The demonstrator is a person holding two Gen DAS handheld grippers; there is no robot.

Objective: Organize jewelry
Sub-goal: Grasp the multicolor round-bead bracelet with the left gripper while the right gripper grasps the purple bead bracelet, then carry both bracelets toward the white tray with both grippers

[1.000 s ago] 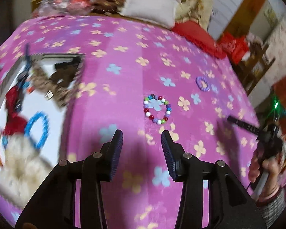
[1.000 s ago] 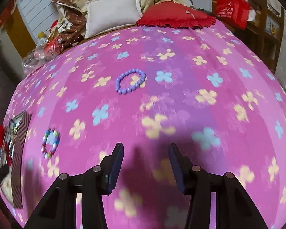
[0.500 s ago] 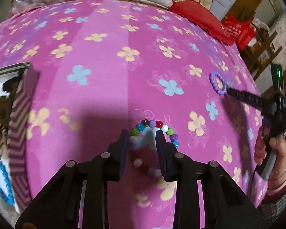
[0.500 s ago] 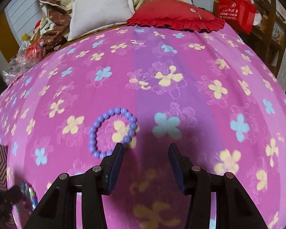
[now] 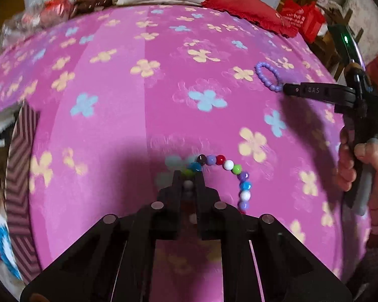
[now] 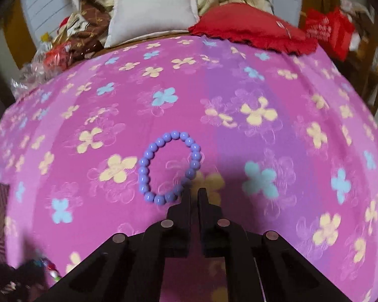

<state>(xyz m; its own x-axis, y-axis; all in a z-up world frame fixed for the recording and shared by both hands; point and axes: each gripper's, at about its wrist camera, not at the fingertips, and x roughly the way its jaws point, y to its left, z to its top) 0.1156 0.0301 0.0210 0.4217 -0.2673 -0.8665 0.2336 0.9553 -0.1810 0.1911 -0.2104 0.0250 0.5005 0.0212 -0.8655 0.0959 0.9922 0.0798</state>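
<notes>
Multicoloured bead bracelet: glossy plastic. Lilac bead bracelet: smooth, glossy. Floral bedspread: matt cloth. Grippers: matt black plastic.

The letters "DAS" are read in pale print on the side of the right gripper finger, in the left wrist view. White print is seen on the red bags beyond the bed's far right corner, too blurred to be read.

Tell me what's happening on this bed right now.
A person is tidying jewelry with a tool in each hand. The left tool has shut on the multicolored bead bracelet; the right tool has shut on the purple bead bracelet. Both bracelets lie on the pink flowered bedspread.
</notes>
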